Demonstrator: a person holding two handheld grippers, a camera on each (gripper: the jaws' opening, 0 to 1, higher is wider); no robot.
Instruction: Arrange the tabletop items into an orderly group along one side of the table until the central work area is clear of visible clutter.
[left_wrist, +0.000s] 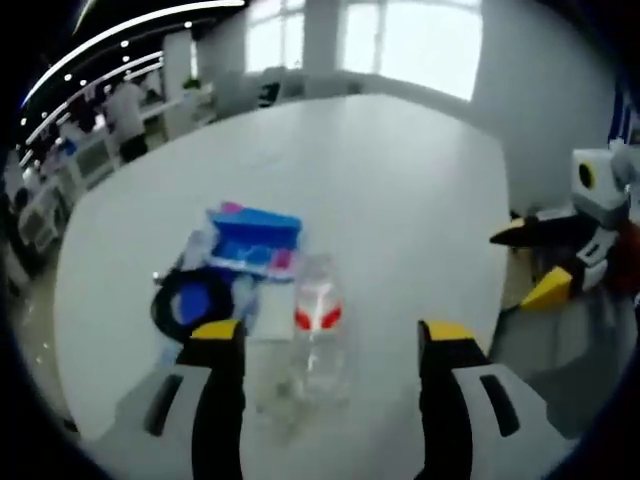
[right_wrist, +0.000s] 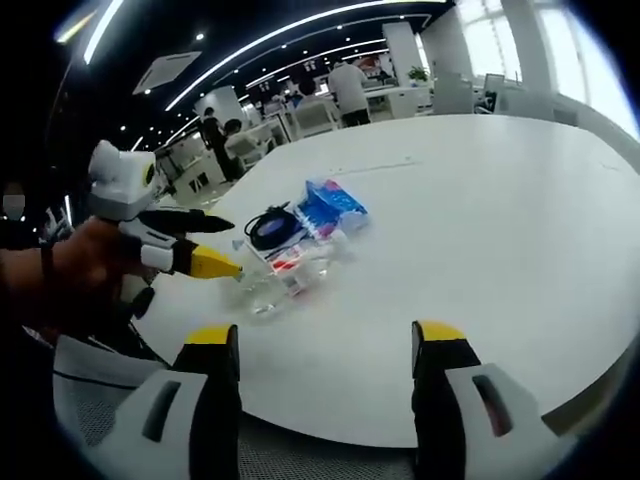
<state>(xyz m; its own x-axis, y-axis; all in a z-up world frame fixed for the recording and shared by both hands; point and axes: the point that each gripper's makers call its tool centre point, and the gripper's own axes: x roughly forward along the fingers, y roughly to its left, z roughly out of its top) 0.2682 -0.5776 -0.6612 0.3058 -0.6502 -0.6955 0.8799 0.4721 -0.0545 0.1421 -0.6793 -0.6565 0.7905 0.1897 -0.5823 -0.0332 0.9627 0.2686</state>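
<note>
Both tongs stand spread with nothing between the jaws. Our left tongs (left_wrist: 332, 340) hover low over the clear plastic bottle (left_wrist: 318, 335), which lies on its side on the white table (left_wrist: 400, 200), red label up. Just beyond it lie a blue packet (left_wrist: 252, 240) and a dark round item with a blue centre (left_wrist: 193, 300), all close together near one edge. Our right tongs (right_wrist: 325, 345) hang off the table's edge, well apart from the cluster. We judge the bottle the risk: round and lying down, it could roll away or squirt out if we close off-centre, scattering the packet beside it.
</note>
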